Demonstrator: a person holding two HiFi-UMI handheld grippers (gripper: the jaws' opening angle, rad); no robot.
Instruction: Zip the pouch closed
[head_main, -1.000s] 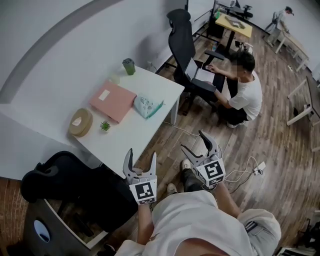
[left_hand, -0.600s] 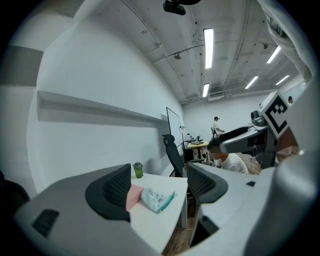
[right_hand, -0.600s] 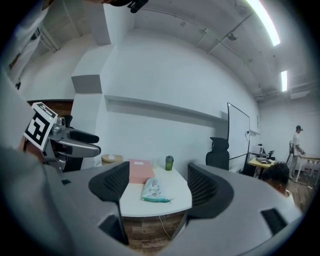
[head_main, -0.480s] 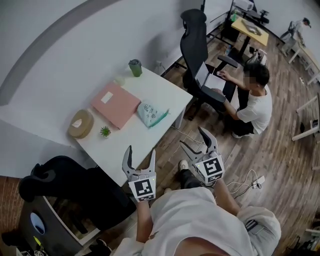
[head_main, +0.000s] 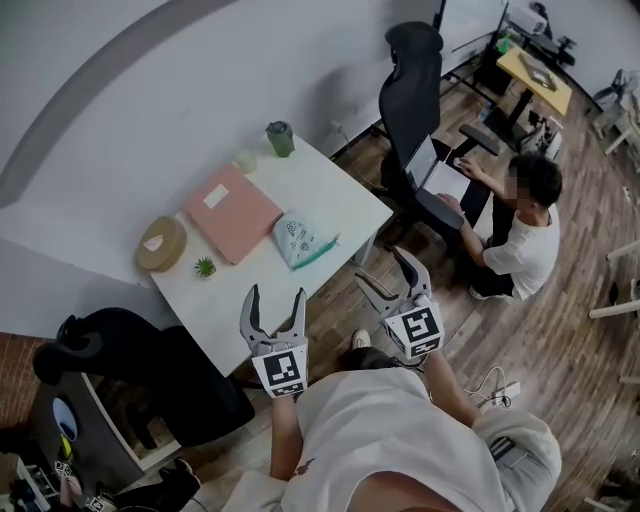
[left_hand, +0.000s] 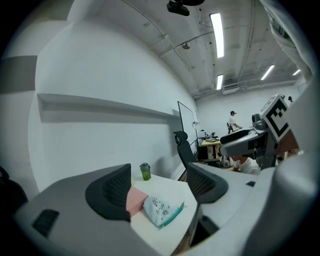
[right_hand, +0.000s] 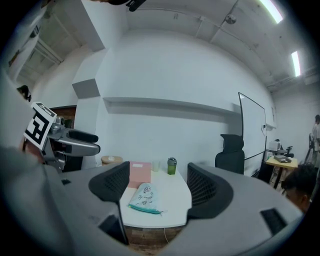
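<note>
A pale printed pouch (head_main: 299, 241) with a teal zip edge lies flat on the white table (head_main: 330, 195), next to the pink folder. It also shows between the jaws as the pouch (left_hand: 163, 210) and the pouch (right_hand: 142, 197). My left gripper (head_main: 272, 304) hangs open in the air just off the table's near edge, holding nothing. My right gripper (head_main: 391, 273) is open too, off the table's near right corner, over the floor. Both are well short of the pouch.
On the table are a pink folder (head_main: 232, 212), a green cup (head_main: 280, 138), a clear cup (head_main: 244, 160), a round tan box (head_main: 161, 243) and a tiny plant (head_main: 205, 266). A black chair (head_main: 415, 85) and a seated person (head_main: 520, 235) with a laptop are at right. A dark chair (head_main: 130, 350) stands at left.
The view has shifted toward the table. Both grippers sit nearer the table's near edge than a second ago, still open and empty. The pouch has not moved.
</note>
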